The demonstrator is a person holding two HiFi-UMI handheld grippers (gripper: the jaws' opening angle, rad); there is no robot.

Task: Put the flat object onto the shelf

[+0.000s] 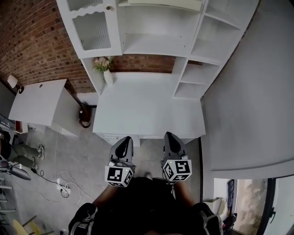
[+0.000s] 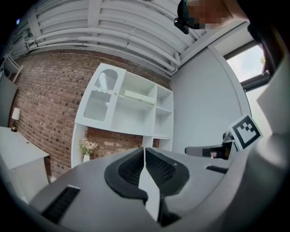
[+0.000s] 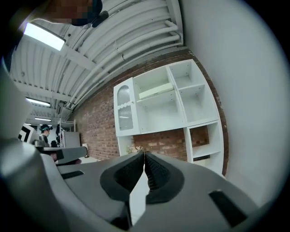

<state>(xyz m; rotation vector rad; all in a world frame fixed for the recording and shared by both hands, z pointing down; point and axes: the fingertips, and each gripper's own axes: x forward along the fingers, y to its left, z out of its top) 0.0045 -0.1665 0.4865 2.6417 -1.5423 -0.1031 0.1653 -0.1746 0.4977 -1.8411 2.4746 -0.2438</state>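
Observation:
A flat cream board (image 1: 161, 3) lies on an upper shelf of the white shelf unit (image 1: 151, 46); it also shows in the left gripper view (image 2: 138, 96) and the right gripper view (image 3: 156, 90). My left gripper (image 1: 125, 140) and right gripper (image 1: 171, 137) hang side by side in front of the white desk top (image 1: 147, 110), short of its near edge. The left gripper (image 2: 144, 150) has its jaws closed tip to tip with nothing between them. The right gripper (image 3: 144, 154) is shut the same way, holding nothing.
A vase of flowers (image 1: 106, 69) stands at the desk's back left. A glass-fronted cabinet door (image 1: 94, 27) closes the upper left bay. A white side table (image 1: 39, 101) stands to the left, with cables (image 1: 62, 181) on the floor. A grey wall (image 1: 248, 92) runs along the right.

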